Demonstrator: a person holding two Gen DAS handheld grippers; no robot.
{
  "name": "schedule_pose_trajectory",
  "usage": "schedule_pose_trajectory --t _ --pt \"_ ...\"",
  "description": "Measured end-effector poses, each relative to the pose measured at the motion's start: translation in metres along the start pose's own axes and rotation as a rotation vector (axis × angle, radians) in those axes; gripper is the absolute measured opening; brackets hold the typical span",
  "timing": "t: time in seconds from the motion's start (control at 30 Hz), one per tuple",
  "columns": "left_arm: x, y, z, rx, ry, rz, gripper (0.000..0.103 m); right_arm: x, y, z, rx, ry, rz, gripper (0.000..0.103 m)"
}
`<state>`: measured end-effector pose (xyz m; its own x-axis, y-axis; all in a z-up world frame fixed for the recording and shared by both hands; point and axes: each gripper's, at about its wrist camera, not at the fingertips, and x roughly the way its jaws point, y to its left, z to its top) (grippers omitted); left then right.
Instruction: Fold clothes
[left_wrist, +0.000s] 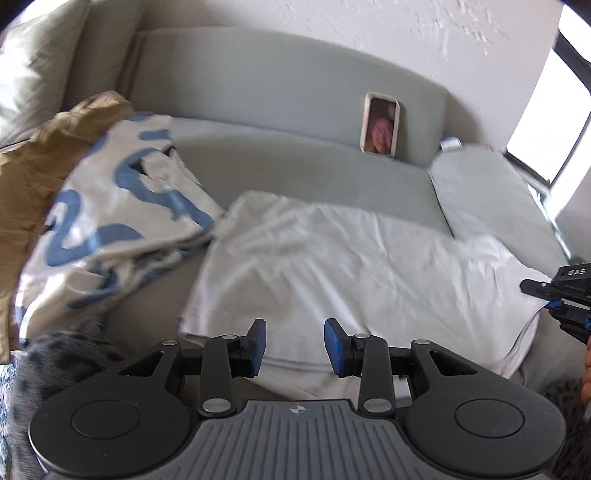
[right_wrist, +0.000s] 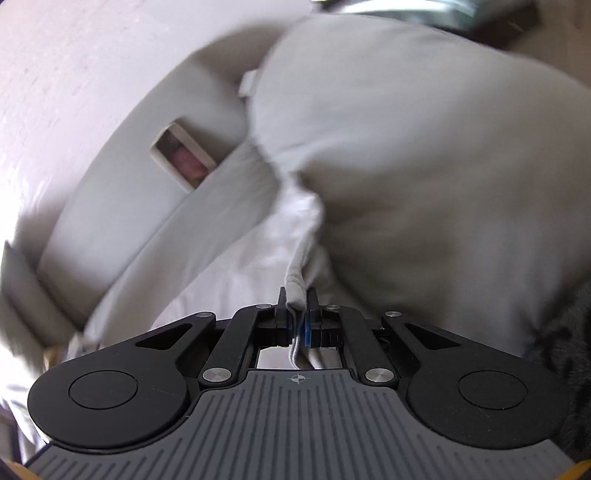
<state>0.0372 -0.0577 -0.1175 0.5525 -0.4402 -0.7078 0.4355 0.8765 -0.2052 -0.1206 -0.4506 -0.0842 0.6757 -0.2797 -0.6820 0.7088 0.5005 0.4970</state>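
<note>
A white garment (left_wrist: 332, 266) lies spread on the grey sofa seat (left_wrist: 295, 166). My left gripper (left_wrist: 294, 343) is open and empty, just above the garment's near edge. My right gripper (right_wrist: 297, 295) is shut on the garment's hem (right_wrist: 295, 280), pinching a bunched edge; it also shows in the left wrist view (left_wrist: 543, 295) at the garment's right edge. The white fabric (right_wrist: 258, 251) stretches away from the right gripper toward a grey cushion.
A white-and-blue patterned cloth (left_wrist: 122, 206) and a tan cloth (left_wrist: 33, 177) are piled at left. A phone (left_wrist: 380, 125) leans on the sofa back. A grey cushion (right_wrist: 424, 166) sits at right. A dark spotted fabric (left_wrist: 62, 354) lies near left.
</note>
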Motion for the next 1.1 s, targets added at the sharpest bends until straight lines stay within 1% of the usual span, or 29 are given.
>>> schedule_pose_trajectory --t 0.1,0.2,0.3,0.37,0.43,0.5,0.57,0.6,0.7,0.77,0.9,1.0,1.1 --pt "-0.016 0.017 0.01 -0.044 -0.055 0.012 0.034 0.006 0.053 -0.025 -0.154 0.004 0.024 0.005" --pt "-0.033 0.037 0.02 -0.089 -0.115 0.042 0.034 0.019 0.107 -0.06 -0.324 0.007 0.063 0.005" --pt "-0.047 0.061 0.026 -0.137 -0.161 0.084 0.036 0.031 0.158 -0.102 -0.505 0.039 0.114 0.005" --pt "-0.052 0.076 0.027 -0.172 -0.168 0.104 0.036 0.047 0.187 -0.137 -0.639 0.085 0.141 0.005" --pt "-0.054 0.089 0.026 -0.205 -0.162 0.112 0.036 0.072 0.211 -0.171 -0.743 0.17 0.154 0.005" --pt "-0.055 0.097 0.024 -0.231 -0.155 0.108 0.036 0.098 0.225 -0.201 -0.816 0.257 0.125 0.005" --pt "-0.055 0.102 0.022 -0.245 -0.152 0.1 0.036 0.109 0.226 -0.223 -0.865 0.294 0.08 0.005" --pt "-0.055 0.103 0.021 -0.25 -0.151 0.096 0.036 0.107 0.224 -0.225 -0.857 0.294 0.077 0.005" --pt "-0.053 0.107 0.021 -0.269 -0.152 0.081 0.036 0.106 0.223 -0.211 -0.766 0.291 0.099 0.005" --pt "-0.051 0.108 0.022 -0.274 -0.154 0.07 0.036 0.096 0.226 -0.193 -0.667 0.26 0.149 0.005" --pt "-0.049 0.108 0.021 -0.271 -0.154 0.062 0.036 0.074 0.234 -0.159 -0.513 0.18 0.251 0.005" --pt "-0.049 0.11 0.02 -0.279 -0.154 0.064 0.036 0.063 0.243 -0.154 -0.486 0.155 0.296 0.005" --pt "-0.05 0.113 0.019 -0.289 -0.152 0.072 0.036 0.066 0.251 -0.167 -0.52 0.178 0.299 0.005"
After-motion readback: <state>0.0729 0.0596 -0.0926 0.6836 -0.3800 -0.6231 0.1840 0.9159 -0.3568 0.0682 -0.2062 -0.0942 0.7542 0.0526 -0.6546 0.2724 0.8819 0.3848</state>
